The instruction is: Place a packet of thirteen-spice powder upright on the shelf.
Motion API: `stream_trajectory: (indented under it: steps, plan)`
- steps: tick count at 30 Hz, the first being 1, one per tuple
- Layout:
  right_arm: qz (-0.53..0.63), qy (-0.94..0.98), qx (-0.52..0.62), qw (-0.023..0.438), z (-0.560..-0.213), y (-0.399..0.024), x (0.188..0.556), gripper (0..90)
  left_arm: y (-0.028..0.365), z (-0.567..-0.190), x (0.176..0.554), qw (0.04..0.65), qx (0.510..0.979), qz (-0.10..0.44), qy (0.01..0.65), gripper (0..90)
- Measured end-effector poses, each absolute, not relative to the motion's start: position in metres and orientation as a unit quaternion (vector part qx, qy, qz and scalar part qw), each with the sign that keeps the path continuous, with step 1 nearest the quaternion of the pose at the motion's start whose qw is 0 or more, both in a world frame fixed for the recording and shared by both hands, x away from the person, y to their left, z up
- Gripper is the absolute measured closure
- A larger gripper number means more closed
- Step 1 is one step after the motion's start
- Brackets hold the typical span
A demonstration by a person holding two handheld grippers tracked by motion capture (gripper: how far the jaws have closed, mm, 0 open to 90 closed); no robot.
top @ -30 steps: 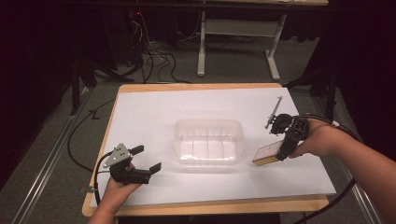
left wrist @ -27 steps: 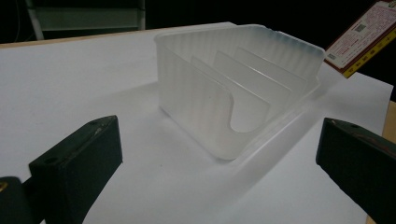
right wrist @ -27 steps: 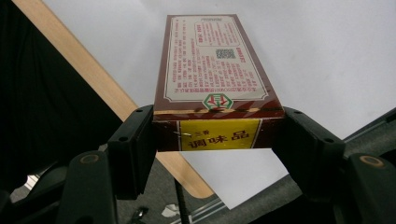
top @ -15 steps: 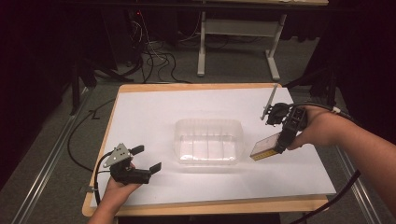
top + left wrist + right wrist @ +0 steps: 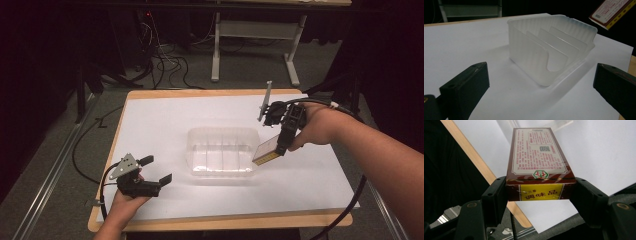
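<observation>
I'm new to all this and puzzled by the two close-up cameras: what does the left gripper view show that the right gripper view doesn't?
Left gripper view alone: the whole clear plastic tray with its upright dividers, seen between the wide-open left claw.

Right gripper view alone: the right claw shut on the dark red box, its printed label and yellow end close up, plus the table's wooden edge.

Both: that box, held in the air, and the white tabletop.

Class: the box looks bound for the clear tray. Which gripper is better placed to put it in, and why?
The right gripper: it is shut on the box, held in the air at the tray's right edge. The left gripper rests open, apart from the tray.
</observation>
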State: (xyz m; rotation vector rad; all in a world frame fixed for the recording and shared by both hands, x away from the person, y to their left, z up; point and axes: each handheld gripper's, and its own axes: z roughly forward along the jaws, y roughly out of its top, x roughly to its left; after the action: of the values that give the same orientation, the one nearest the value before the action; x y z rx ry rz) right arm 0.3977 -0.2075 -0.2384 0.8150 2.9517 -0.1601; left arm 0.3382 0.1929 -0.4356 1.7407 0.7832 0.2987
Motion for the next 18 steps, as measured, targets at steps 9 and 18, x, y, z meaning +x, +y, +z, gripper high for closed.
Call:
stream_trajectory:
  steps: [9, 18]
  plan:
    - [-0.059, 0.965, 0.253, 0.034, -0.254, -0.193, 0.413, 32.9, 0.194, -0.436, 0.339, 0.568, 0.742, 0.128, 0.333, 1.1]
    - [-0.062, 0.965, 0.252, 0.030, -0.270, -0.188, 0.424, 32.9, 0.194, -0.435, 0.338, 0.568, 0.742, 0.127, 0.332, 1.2]
